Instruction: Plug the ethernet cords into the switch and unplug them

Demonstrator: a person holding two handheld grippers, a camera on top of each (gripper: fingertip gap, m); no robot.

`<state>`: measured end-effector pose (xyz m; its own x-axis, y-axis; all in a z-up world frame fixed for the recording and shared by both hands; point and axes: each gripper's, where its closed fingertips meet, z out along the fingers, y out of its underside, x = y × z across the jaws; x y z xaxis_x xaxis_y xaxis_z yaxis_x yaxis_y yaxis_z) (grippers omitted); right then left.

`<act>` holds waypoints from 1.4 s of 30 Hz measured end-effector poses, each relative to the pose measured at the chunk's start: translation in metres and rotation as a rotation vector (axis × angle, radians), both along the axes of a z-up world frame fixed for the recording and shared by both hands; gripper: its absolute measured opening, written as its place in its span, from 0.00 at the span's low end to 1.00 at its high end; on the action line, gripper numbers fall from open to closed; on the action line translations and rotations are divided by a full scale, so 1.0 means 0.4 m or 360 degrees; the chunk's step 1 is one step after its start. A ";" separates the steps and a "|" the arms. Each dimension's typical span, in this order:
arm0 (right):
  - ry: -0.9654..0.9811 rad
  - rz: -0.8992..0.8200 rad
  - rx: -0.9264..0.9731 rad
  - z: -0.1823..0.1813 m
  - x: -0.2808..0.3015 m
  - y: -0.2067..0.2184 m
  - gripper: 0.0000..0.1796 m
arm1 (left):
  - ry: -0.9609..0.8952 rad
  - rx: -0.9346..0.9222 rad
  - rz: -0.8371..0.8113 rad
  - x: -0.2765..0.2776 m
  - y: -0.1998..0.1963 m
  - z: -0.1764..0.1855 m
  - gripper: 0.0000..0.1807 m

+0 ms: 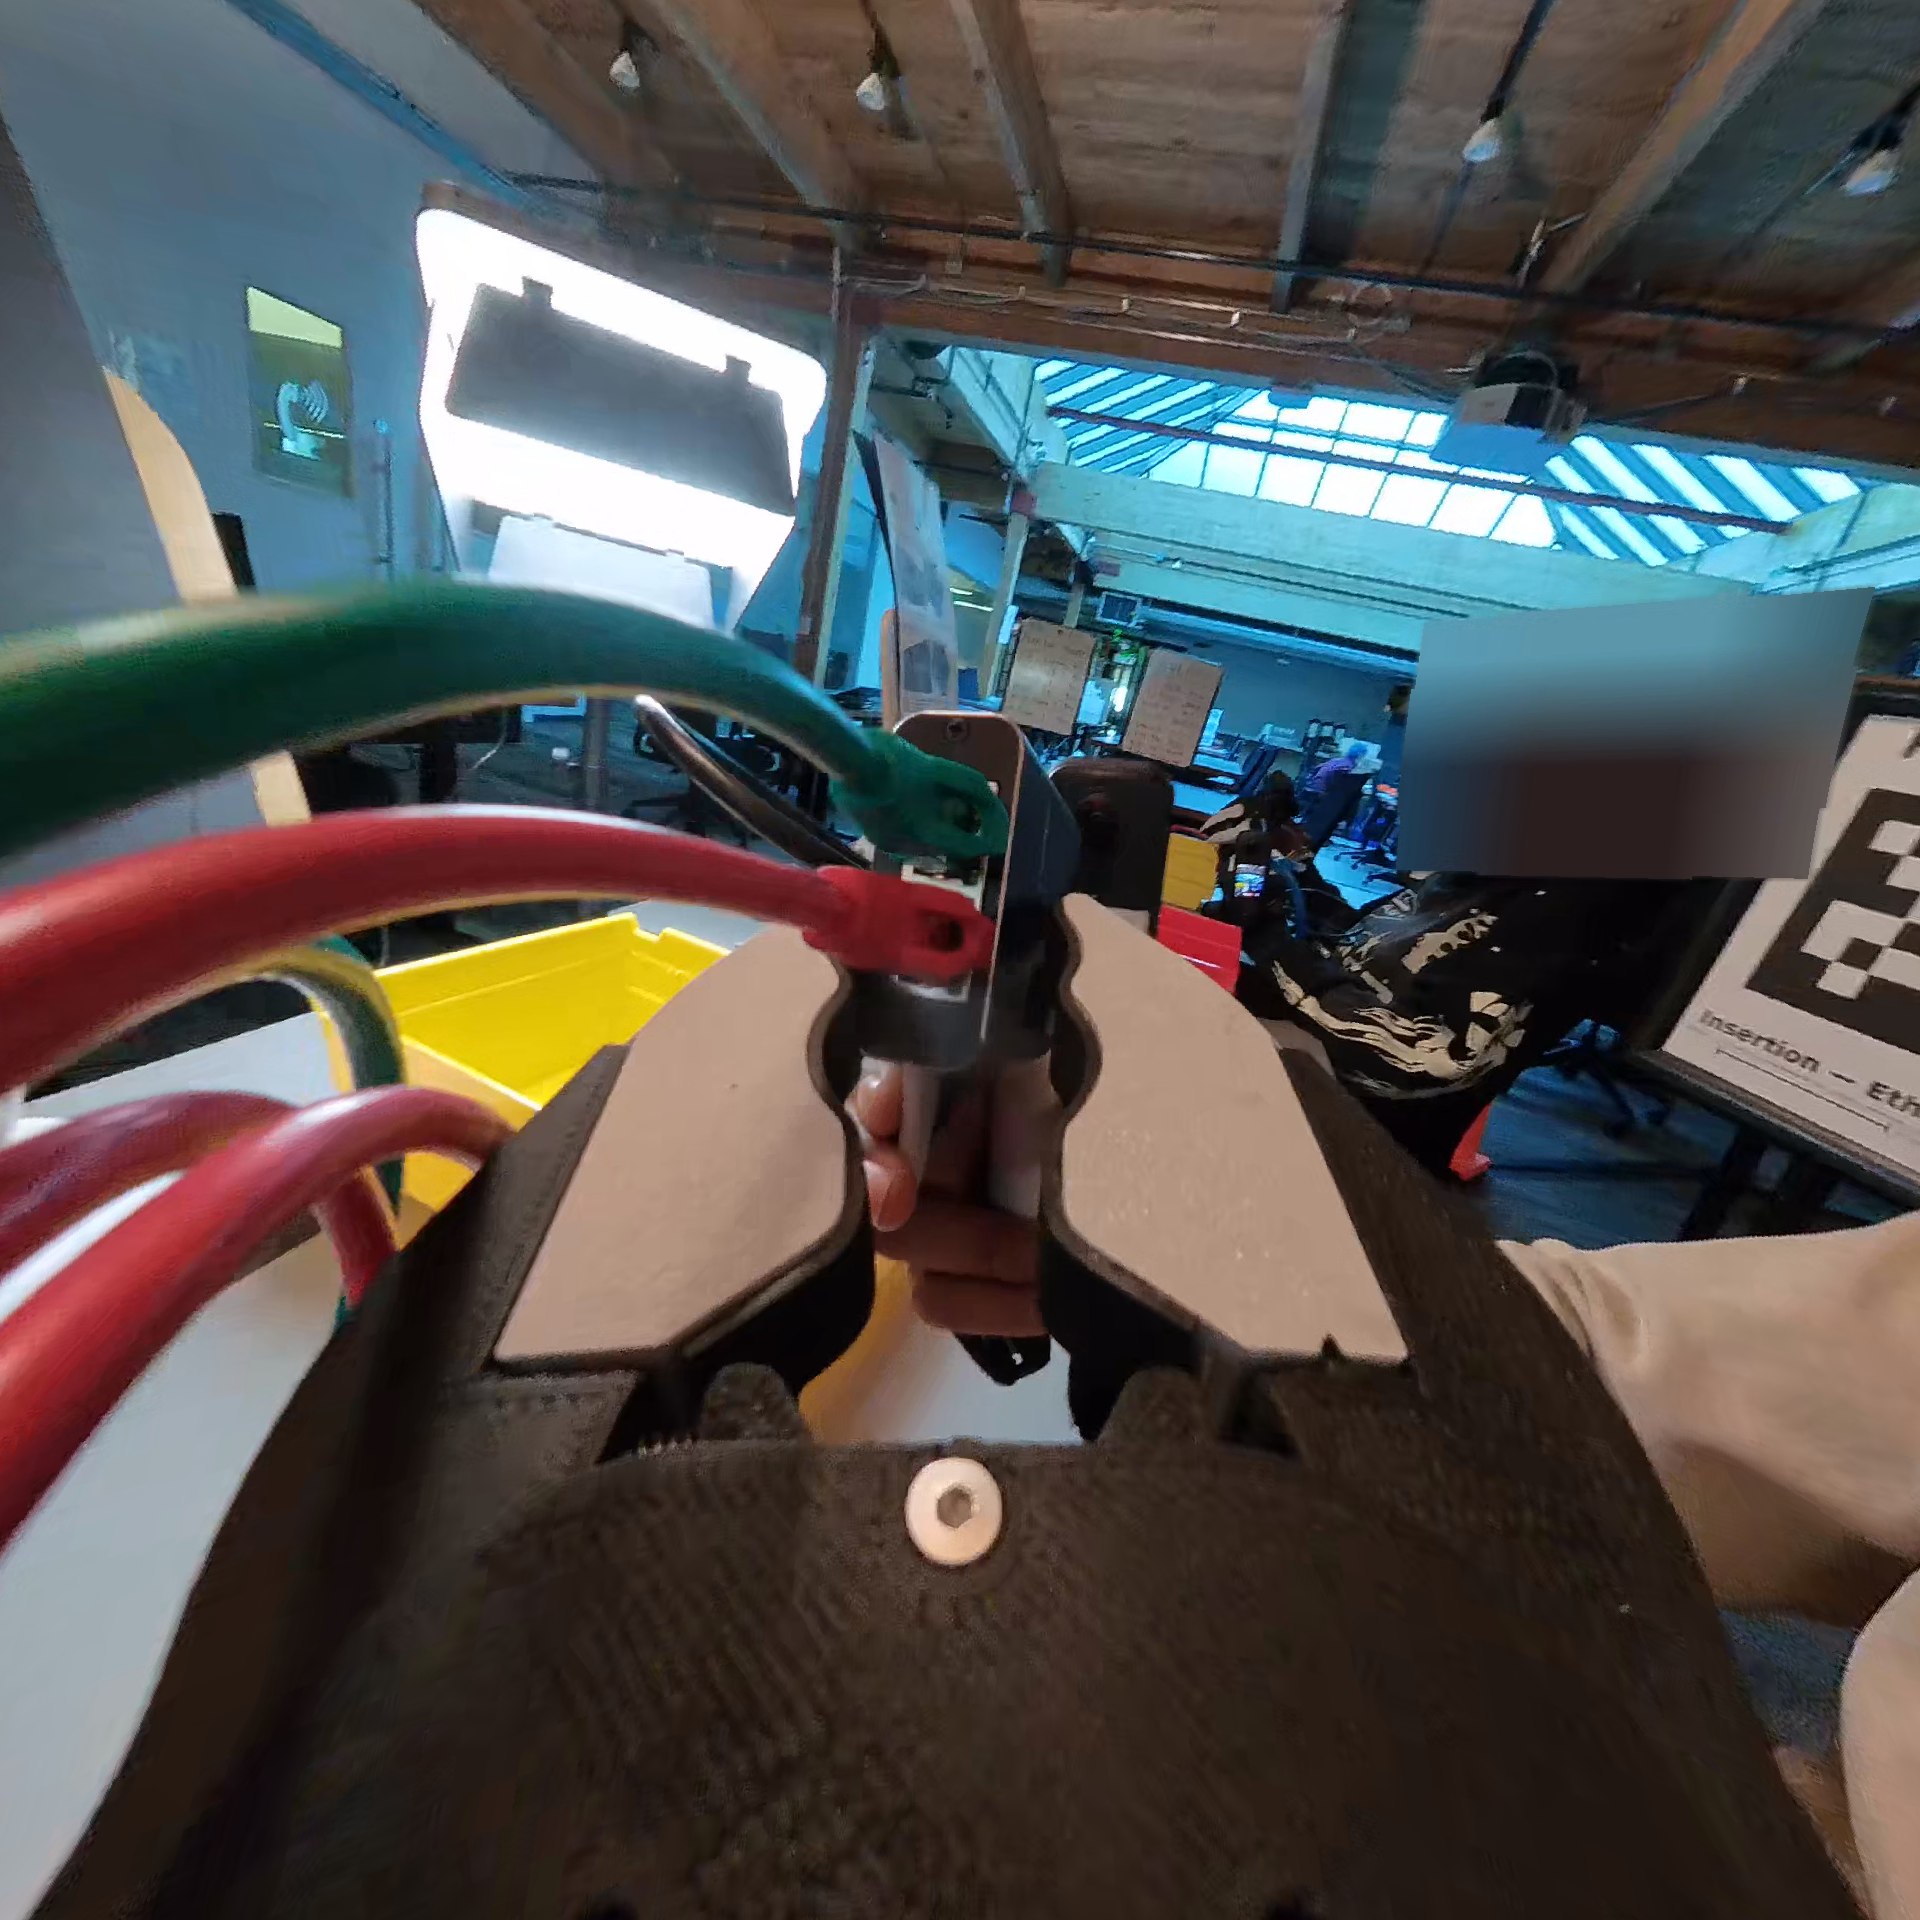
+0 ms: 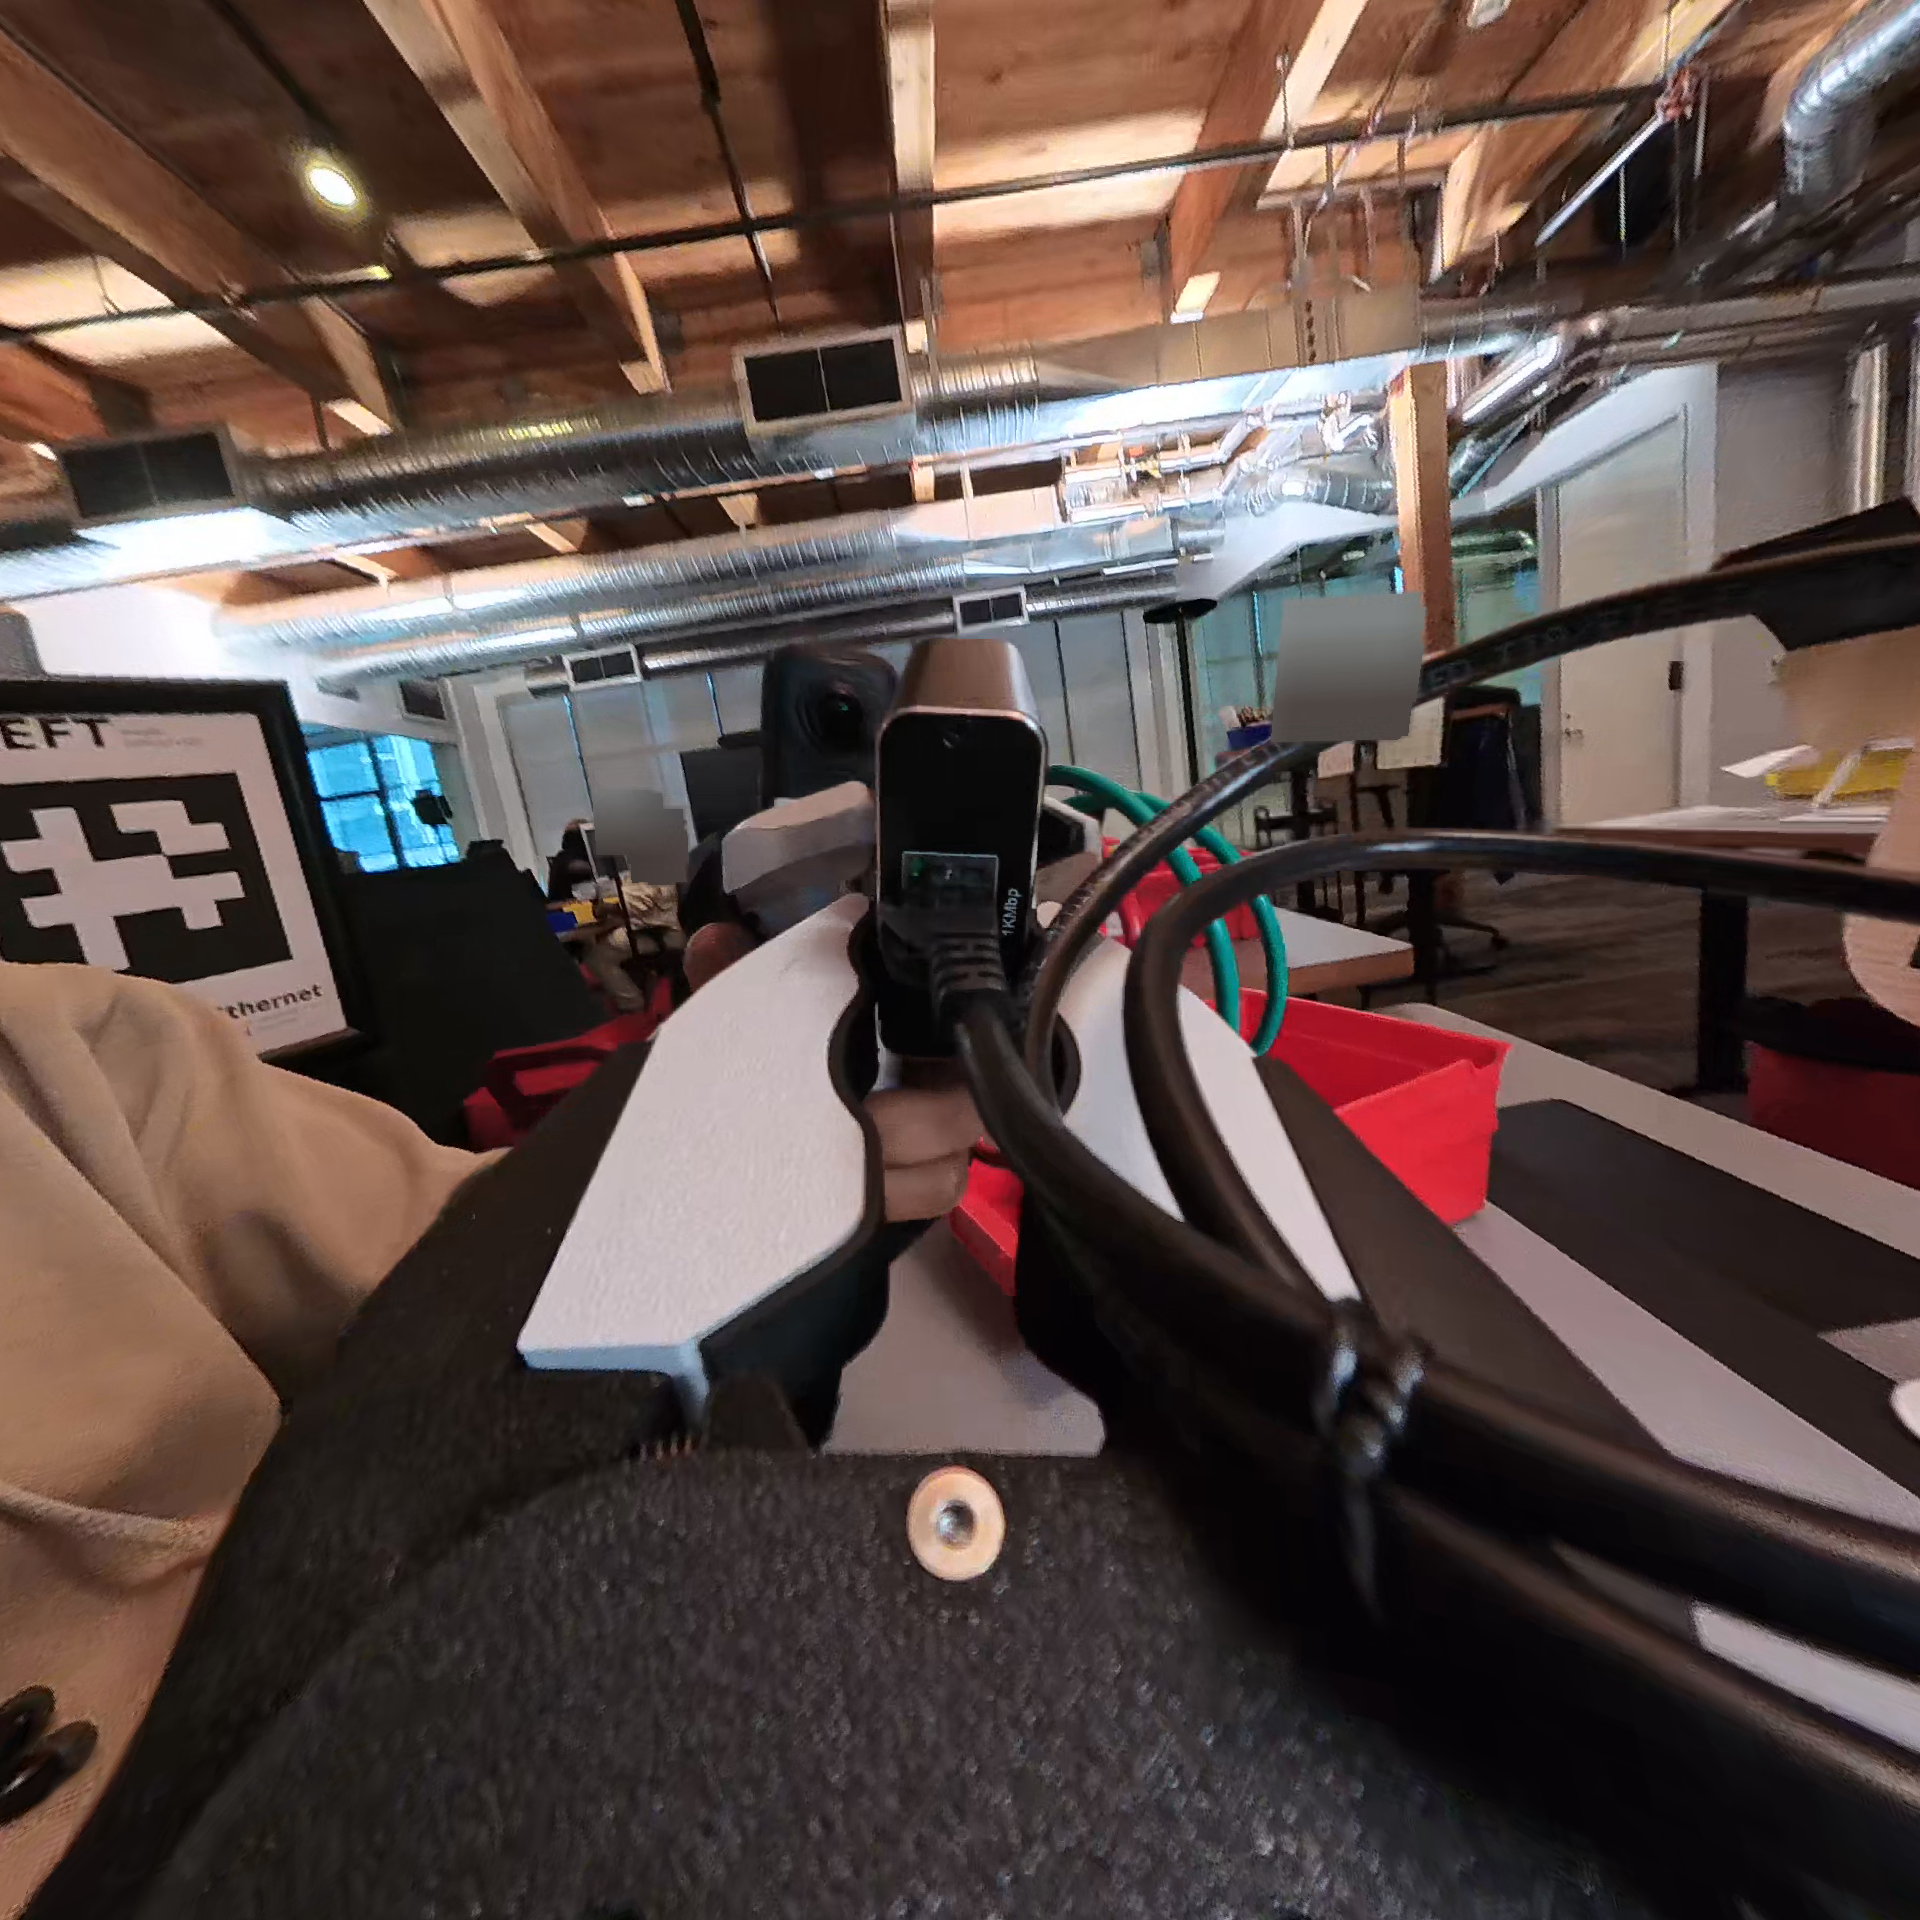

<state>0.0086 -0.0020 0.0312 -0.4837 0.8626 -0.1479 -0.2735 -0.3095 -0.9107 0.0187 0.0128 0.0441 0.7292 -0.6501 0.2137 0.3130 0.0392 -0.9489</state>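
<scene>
Both grippers clamp one switch [image 2: 958,831] held in the air, well above the table [image 1: 125,1507]. The left gripper [image 1: 951,1029] grips its lower end; the right gripper [image 2: 961,997] likewise. Three cords are plugged in: one green cord [image 1: 416,644], one red cord [image 1: 416,862], one black cord [image 2: 997,1081]. The switch carries small print.

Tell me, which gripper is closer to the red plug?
Left. The red plug sits in the switch right beside the left gripper. The right gripper holds the switch's far side, by the black cable.
</scene>
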 end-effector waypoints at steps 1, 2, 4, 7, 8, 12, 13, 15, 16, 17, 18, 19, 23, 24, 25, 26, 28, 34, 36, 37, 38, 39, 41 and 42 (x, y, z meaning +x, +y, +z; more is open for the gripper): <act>-0.0021 -0.0012 0.0014 0.000 -0.001 0.001 0.14 | 0.0002 -0.0005 0.0014 -0.002 0.001 -0.001 0.18; -0.0041 -0.0024 0.0026 0.001 -0.003 0.001 0.14 | -0.0010 -0.0013 0.0019 -0.004 0.001 0.000 0.19; -0.0079 -0.0066 0.0039 0.005 -0.010 0.002 0.14 | -0.0061 -0.0022 0.0010 -0.011 0.001 0.003 0.19; -0.0125 -0.0182 0.0012 0.005 -0.021 0.018 0.15 | -0.0178 -0.0013 0.0024 -0.037 0.004 0.008 0.18; -0.0129 -0.0204 -0.0019 0.005 -0.020 0.028 0.15 | -0.0234 -0.0005 0.0042 -0.053 0.005 0.013 0.18; -0.0068 -0.0200 -0.0232 0.032 0.002 0.070 0.15 | -0.0411 0.0035 0.0024 -0.112 -0.002 0.035 0.17; -0.0060 -0.0193 -0.0260 0.037 0.006 0.074 0.14 | -0.0445 0.0071 0.0025 -0.125 -0.006 0.040 0.18; -0.0080 -0.0187 -0.0275 0.040 0.005 0.069 0.14 | -0.0491 0.0123 0.0024 -0.134 -0.009 0.043 0.18; -0.0093 -0.0186 -0.0259 0.040 0.002 0.060 0.14 | -0.0498 0.0142 0.0022 -0.131 -0.010 0.042 0.18; -0.0097 -0.0184 -0.0245 0.042 0.000 0.051 0.15 | -0.0495 0.0161 0.0014 -0.122 -0.010 0.040 0.18; -0.0102 -0.0180 -0.0241 0.044 -0.002 0.043 0.15 | -0.0490 0.0180 0.0012 -0.113 -0.011 0.038 0.17; -0.0154 -0.0194 -0.0255 0.040 -0.008 0.042 0.14 | -0.0493 0.0202 0.0029 -0.110 -0.013 0.039 0.18; -0.0556 -0.0084 -0.0191 -0.026 -0.031 0.007 0.13 | -0.0549 0.0250 0.0267 -0.174 -0.014 0.050 0.17; -0.0539 -0.0052 -0.0173 -0.022 -0.029 -0.004 0.12 | -0.0550 0.0253 0.0297 -0.192 -0.015 0.052 0.17; -0.0480 -0.0030 -0.0155 -0.010 -0.027 -0.014 0.12 | -0.0536 0.0244 0.0313 -0.203 -0.014 0.052 0.17; -0.0394 -0.0006 -0.0144 0.008 -0.023 -0.023 0.12 | -0.0514 0.0239 0.0320 -0.207 -0.013 0.051 0.17; -0.0266 -0.0013 -0.0177 0.034 -0.019 -0.020 0.14 | -0.0473 0.0258 0.0310 -0.195 -0.016 0.051 0.17; -0.0149 -0.0065 -0.0391 0.048 -0.007 0.039 0.17 | -0.0393 0.0261 0.0175 -0.099 -0.010 0.028 0.17; -0.0091 -0.0067 -0.0455 0.058 0.001 0.051 0.17 | -0.0399 0.0240 0.0115 -0.083 -0.010 0.023 0.16; -0.0058 -0.0077 -0.0479 0.064 0.006 0.057 0.16 | -0.0400 0.0218 0.0072 -0.075 -0.009 0.019 0.16; -0.0043 -0.0093 -0.0472 0.066 0.008 0.061 0.14 | -0.0406 0.0199 0.0034 -0.067 -0.010 0.016 0.16; -0.0039 -0.0119 -0.0438 0.065 0.010 0.063 0.12 | -0.0409 0.0187 0.0006 -0.061 -0.011 0.015 0.16; -0.0024 -0.0131 -0.0341 0.069 0.018 0.059 0.11 | -0.0407 0.0163 -0.0043 -0.053 -0.014 0.017 0.16; -0.0016 -0.0109 -0.0301 0.072 0.023 0.054 0.11 | -0.0409 0.0147 -0.0083 -0.050 -0.016 0.020 0.16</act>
<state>0.0176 0.0196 0.0599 -0.4228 0.8497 -0.3149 -0.2908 -0.4563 -0.8409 -0.0012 0.0062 0.0521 0.6239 -0.7105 0.3254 0.5467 0.0993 -0.8314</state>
